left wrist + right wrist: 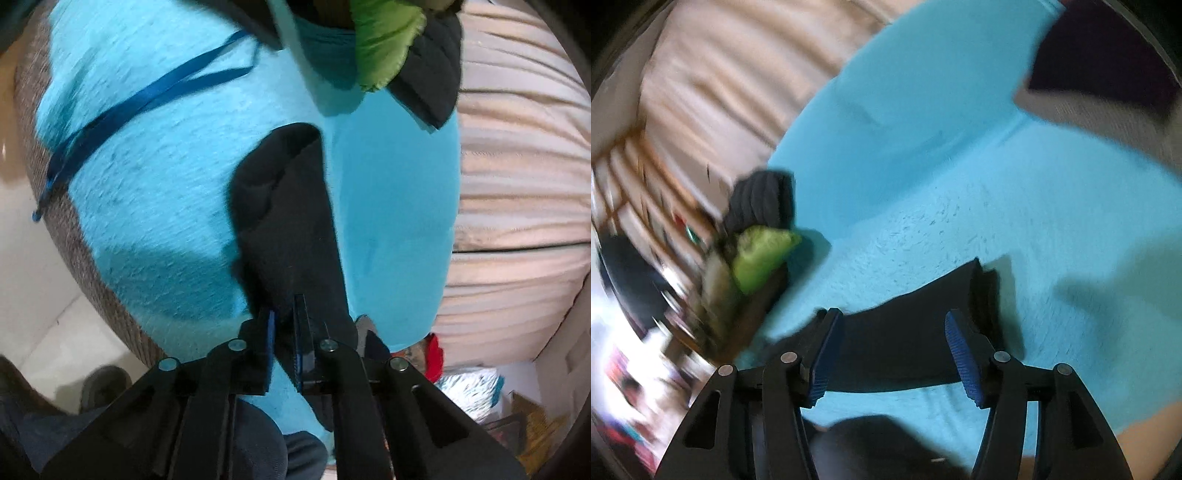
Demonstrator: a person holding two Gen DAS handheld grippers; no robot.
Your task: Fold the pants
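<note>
Two views are examined in turn. Left wrist view: the left gripper [284,325] has its jaws drawn nearly together on a fold of the black pants [284,206], which run straight away from the jaws, long axis forward, over a turquoise blanket [155,155]. A dark blue ribbon [147,96] lies well apart on the blanket; a green item [384,40] sits in a dark pile at the far end.

Right wrist view: the right gripper [894,347] has its jaws spread wide and holds nothing. The pants [905,347] lie crosswise beneath and between the jaws on the blanket [997,192] — long axis roughly left to right. The frame is blurred.

Judgement: the left hand has the hold; the right is poised over the cloth and would need to descend and close before any fold proceeds.
</note>
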